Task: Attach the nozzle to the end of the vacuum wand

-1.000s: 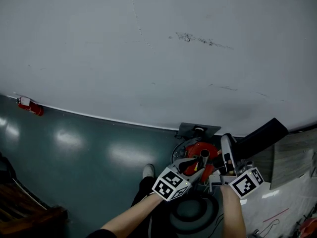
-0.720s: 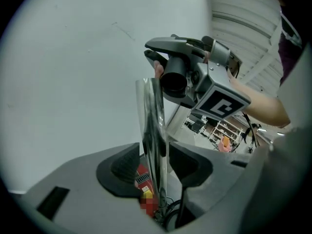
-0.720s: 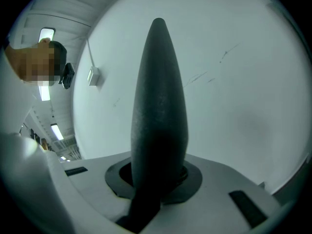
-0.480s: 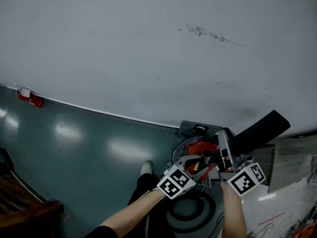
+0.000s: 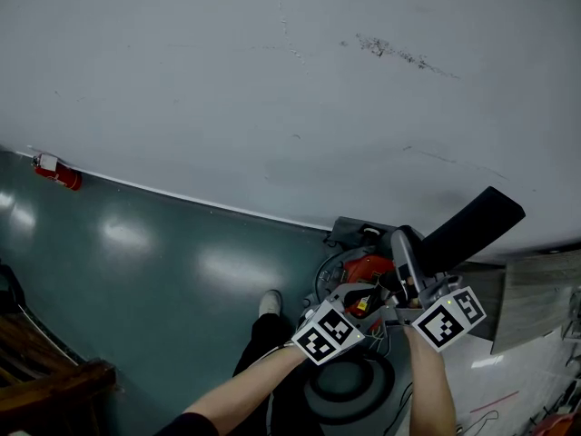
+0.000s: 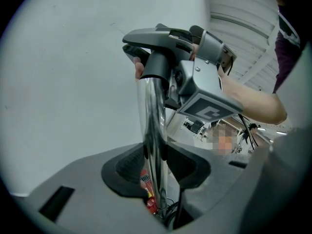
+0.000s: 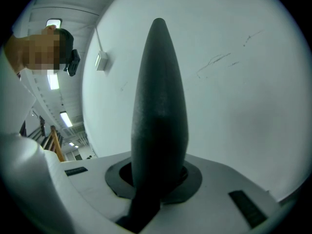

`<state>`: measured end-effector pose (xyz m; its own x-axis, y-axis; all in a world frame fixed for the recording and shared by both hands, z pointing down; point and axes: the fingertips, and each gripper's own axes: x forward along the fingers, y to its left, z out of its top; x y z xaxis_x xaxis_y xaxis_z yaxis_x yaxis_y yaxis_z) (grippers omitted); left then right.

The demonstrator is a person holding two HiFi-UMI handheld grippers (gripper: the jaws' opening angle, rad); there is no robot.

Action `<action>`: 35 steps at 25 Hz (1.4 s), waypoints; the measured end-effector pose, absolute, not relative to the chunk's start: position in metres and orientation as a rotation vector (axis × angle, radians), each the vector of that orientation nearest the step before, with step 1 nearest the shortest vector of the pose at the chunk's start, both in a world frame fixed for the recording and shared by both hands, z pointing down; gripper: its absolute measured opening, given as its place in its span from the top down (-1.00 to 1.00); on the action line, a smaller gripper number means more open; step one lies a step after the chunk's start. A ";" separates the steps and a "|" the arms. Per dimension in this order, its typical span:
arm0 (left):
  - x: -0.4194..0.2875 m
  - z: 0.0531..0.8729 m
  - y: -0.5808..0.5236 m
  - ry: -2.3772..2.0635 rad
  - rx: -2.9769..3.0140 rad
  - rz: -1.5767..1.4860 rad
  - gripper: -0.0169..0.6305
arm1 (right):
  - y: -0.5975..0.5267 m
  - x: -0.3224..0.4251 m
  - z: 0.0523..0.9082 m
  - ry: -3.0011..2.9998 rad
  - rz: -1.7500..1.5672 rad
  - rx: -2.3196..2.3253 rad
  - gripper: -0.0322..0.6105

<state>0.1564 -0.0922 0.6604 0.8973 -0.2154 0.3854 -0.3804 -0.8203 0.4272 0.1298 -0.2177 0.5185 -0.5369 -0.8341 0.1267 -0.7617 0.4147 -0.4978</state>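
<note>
The right tool is clenched on the black tapered crevice nozzle, which points up and away toward the white wall. In the left gripper view the nozzle's dark base sits at the top end of the chrome vacuum wand. The left tool is closing on that wand, its pads against the tube, above the red vacuum body

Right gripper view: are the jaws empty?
No, the right gripper is shut on the black nozzle, which sticks out from between its jaws.
</note>
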 end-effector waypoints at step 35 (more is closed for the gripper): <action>0.152 0.665 -0.090 -0.387 2.624 0.557 0.48 | -0.206 0.059 0.540 3.104 -0.752 -1.050 0.76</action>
